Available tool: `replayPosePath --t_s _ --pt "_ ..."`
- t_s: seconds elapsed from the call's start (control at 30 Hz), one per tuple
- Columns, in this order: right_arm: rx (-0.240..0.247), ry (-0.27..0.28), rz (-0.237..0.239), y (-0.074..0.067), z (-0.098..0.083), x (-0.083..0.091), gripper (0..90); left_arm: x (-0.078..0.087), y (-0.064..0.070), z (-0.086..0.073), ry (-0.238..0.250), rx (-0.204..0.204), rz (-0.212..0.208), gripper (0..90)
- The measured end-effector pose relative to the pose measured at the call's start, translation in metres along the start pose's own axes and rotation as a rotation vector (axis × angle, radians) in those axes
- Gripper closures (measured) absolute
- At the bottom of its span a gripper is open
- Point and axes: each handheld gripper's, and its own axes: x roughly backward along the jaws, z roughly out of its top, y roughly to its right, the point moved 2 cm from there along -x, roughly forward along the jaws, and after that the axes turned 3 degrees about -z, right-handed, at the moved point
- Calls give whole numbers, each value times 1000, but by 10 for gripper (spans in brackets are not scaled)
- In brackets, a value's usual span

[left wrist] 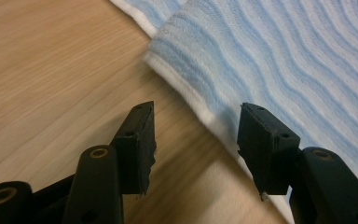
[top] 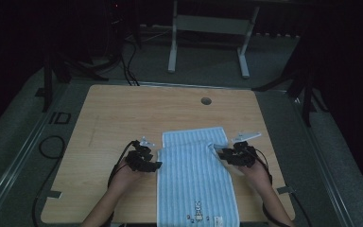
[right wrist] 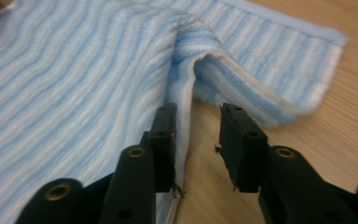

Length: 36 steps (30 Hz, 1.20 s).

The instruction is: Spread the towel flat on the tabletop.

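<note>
A light blue striped towel (top: 196, 175) lies lengthwise on the wooden table (top: 118, 113), its far part folded over near the middle. My left gripper (top: 155, 163) sits at the towel's left edge. In the left gripper view it (left wrist: 196, 135) is open, and the white hem of the towel (left wrist: 284, 60) runs between the jaws without being pressed. My right gripper (top: 223, 153) is at the towel's right edge by the fold. In the right gripper view it (right wrist: 196, 135) is open just short of the raised fold of the towel (right wrist: 74, 70), with the hem beside one jaw.
A round cable hole (top: 206, 100) sits near the table's far edge. Bare wood lies to the left and beyond the towel. A small print (top: 198, 212) marks the towel's near end. Cables (top: 52, 146) loop on the floor at left. A metal frame (top: 208, 28) stands behind the table.
</note>
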Motion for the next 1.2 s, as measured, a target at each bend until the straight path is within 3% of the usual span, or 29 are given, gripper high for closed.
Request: replayPosePath --t_s 0.13,0.2,0.23,0.27,0.3,0.37,0.4,0.5,0.53,0.6,0.63,0.67,0.7,0.73,0.77,0.8,0.83,0.87,0.97,1.0,1.1,1.13,1.17,1.2 --pt "-10 -28 20 1 6 -15 633 -9 2 5 4 1 -24 479" --pt "-18 -63 54 -1 8 -25 624 -13 3 7 -3 -4 -40 511" --pt "-15 -74 62 -2 8 -27 685 -15 5 9 -2 -3 -47 558" --pt "-15 -74 62 -2 8 -27 685 -15 5 9 -2 -3 -47 620" --pt "0 -83 56 -4 8 -29 751 -16 6 10 -3 -4 -62 620" --pt "22 -88 48 -8 8 -28 876 -14 9 11 16 -28 -49 752" --pt "23 -71 44 -8 8 -25 880 -13 11 12 25 -33 -52 820" --pt "18 -51 39 -8 8 -18 882 -5 17 13 45 -50 -54 857" --pt "11 -10 18 -5 6 0 883 0 20 14 59 -55 -60 858" --pt "14 11 1 -4 5 12 882 6 24 13 76 -59 -60 858" --pt "14 11 1 -4 5 12 882 12 28 13 93 -67 -63 858" --pt "12 44 -1 -3 0 31 882 21 35 12 112 -79 -75 858" --pt "12 44 -1 -3 0 31 882 21 35 12 112 -79 -75 858" --pt "5 73 -5 -3 -6 49 882 32 45 9 140 -103 -77 857" --pt "5 73 -5 -3 -6 49 882 32 45 9 140 -103 -77 857" --pt "-3 94 6 -4 -12 63 880 39 54 5 153 -125 -84 857" --pt "-3 94 6 -4 -12 63 880 39 54 5 153 -125 -84 856" --pt "-12 104 23 -6 -19 75 880 46 63 -2 152 -142 -108 857" --pt "-13 117 42 -10 -27 82 880 51 68 -9 153 -158 -112 856" --pt "-15 109 69 -15 -37 85 876 53 73 -18 124 -164 -149 855" --pt "-21 88 89 -20 -46 84 874 50 77 -29 90 -164 -184 846" --pt "-26 64 103 -26 -57 80 854 45 82 -41 32 -170 -230 826" --pt "-26 64 103 -26 -57 80 854 45 82 -41 32 -170 -230 810" --pt "-23 25 123 -30 -68 75 783 42 82 -48 1 -175 -230 759"
